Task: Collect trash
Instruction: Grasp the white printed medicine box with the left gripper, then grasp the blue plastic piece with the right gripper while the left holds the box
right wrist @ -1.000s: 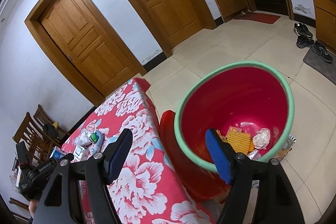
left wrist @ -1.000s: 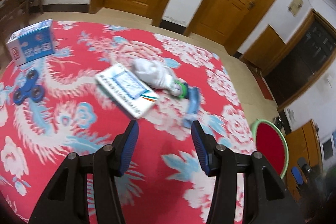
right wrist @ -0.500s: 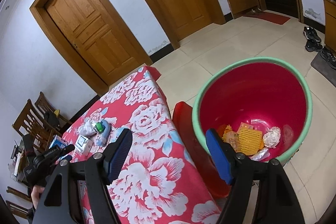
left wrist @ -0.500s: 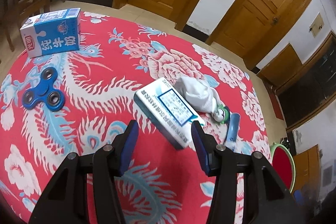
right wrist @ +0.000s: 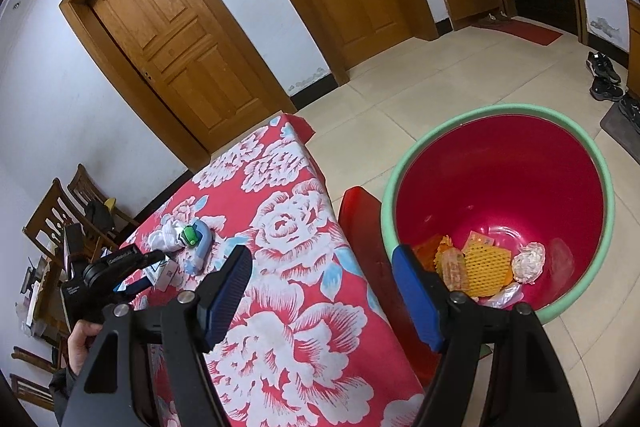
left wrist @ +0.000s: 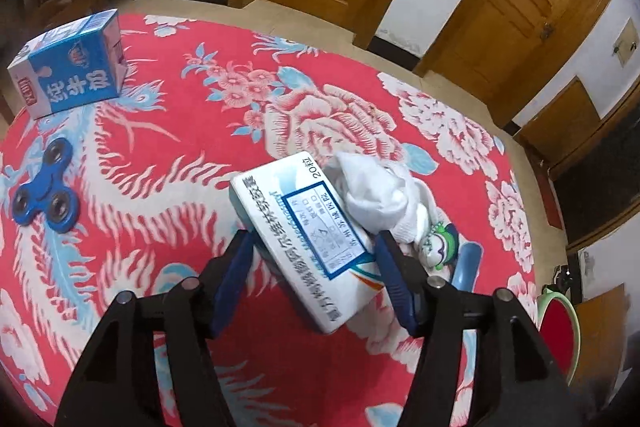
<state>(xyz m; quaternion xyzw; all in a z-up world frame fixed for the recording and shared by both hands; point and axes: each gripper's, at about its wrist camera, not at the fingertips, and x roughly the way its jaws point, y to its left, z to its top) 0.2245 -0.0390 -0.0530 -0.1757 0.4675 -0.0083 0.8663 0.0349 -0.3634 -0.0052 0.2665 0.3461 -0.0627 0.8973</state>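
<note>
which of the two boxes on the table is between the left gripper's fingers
The flat white medicine box, lying between the opening left gripper jaws. The blue milk carton sits apart at the table's far left edge.

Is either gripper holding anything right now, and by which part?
Nothing held. The left gripper, jaws opening, straddles the white medicine box without pressing; the right gripper is open and empty.

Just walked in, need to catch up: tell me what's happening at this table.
A person is clearing trash with a gripper in each hand. The left gripper straddles the white medicine box on the red floral tablecloth, jaws opening, not gripping. The right gripper hangs open and empty by the red bin, which already holds wrappers.
</note>
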